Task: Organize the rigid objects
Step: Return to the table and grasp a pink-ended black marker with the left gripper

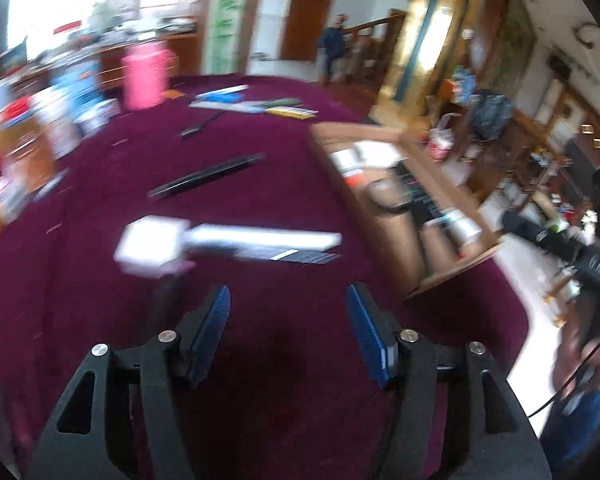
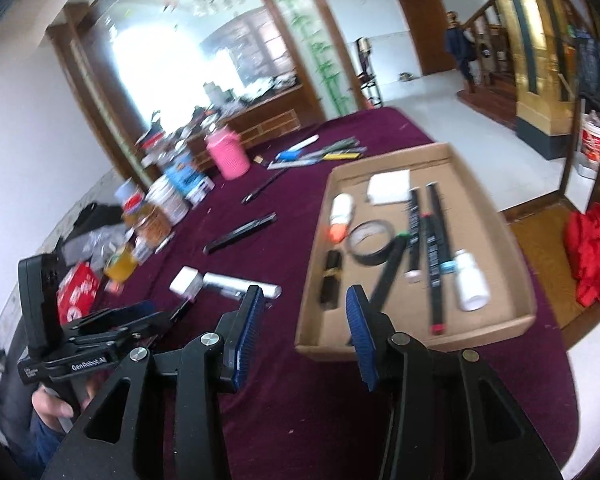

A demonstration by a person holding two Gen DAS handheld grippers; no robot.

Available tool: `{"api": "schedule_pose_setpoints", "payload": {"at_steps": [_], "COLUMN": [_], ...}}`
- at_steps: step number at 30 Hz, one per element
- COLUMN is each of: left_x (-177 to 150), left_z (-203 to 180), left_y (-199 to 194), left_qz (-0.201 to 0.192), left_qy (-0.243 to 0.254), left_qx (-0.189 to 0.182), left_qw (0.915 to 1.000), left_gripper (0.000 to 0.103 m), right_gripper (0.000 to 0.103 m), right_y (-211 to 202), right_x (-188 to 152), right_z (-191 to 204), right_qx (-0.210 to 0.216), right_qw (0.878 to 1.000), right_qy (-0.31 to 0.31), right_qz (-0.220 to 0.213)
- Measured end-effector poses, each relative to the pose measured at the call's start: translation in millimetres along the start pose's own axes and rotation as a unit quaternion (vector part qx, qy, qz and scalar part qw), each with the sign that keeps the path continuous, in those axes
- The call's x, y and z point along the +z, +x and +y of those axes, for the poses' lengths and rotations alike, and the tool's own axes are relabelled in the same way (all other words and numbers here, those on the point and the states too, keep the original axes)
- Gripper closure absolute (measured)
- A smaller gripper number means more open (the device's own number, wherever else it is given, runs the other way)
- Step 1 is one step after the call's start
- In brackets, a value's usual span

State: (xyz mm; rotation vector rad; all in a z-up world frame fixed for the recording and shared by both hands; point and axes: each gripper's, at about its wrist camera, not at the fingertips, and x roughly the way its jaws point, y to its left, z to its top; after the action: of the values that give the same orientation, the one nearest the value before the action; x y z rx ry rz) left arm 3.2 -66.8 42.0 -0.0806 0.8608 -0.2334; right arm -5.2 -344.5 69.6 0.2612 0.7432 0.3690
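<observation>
Both hand-held grippers empty above the worktop (image 2: pixel 284 400)
Left hand-held gripper (image 1: pixel 288 330) and right hand-held gripper (image 2: pixel 302 336) gape, released; white block (image 1: pixel 150 246) lies beside the cardboard tray (image 2: pixel 496 322). A hasty, blurred reach may knock it

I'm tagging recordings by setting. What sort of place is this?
Probably a large room in a home: a maroon-clothed table with a cardboard tray, a wooden staircase and a wooden door beyond.
</observation>
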Motion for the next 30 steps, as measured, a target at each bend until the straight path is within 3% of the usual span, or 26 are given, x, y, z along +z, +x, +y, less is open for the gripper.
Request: {"api": "schedule_pose_setpoints", "payload": {"at_steps": [2,6,10,12,13,15,16,20,26,30], "left_x": [-10,-23,-23,-21,-20,-20,-20,-28,-33,-33], "left_z": [24,63,60,57,58,56,57,68,71,70], "left_y": [2,22,41,54,59,61,60,46,43,42], "left_qz": [0.007,0.037,0.047,0.056,0.059,0.052,0.051,0.050,0.043,0.042], "left_qy": [-0.014,-0.064,-0.043,-0.038,-0.036,-0.026,-0.028,-0.045,-0.047,-0.047], "left_qx": [0.033,0.054,0.058,0.072,0.081,0.099,0.096,0.084,0.080,0.079], "left_qw": [0.9993,0.9958,0.9963,0.9951,0.9944,0.9934,0.9937,0.9942,0.9948,0.9949], "left_gripper": [0.039,0.039,0.039,0.050,0.065,0.070,0.076,0.084,0.084,0.084], "right_gripper": [0.065,0.065,0.065,0.065,0.065,0.065,0.065,0.065,0.065,0.062], "right_y": [14,35,54,64,69,82,91,124,165,168], "right_x": [-3,-11,-18,-20,-20,-19,-18,-13,-7,-7], "right_z": [7,19,33,38,42,52,57,66,66,69], "right_qx": [0.007,0.025,0.029,0.031,0.034,0.034,0.033,0.030,-0.005,-0.021], "right_qw": [1.000,0.999,0.997,0.995,0.995,0.992,0.990,0.985,0.982,0.982], "right_qy": [-0.008,-0.015,-0.031,-0.039,-0.044,-0.063,-0.074,-0.090,-0.091,-0.102], "right_qz": [0.014,0.041,0.067,0.081,0.087,0.105,0.116,0.145,0.165,0.159]}}
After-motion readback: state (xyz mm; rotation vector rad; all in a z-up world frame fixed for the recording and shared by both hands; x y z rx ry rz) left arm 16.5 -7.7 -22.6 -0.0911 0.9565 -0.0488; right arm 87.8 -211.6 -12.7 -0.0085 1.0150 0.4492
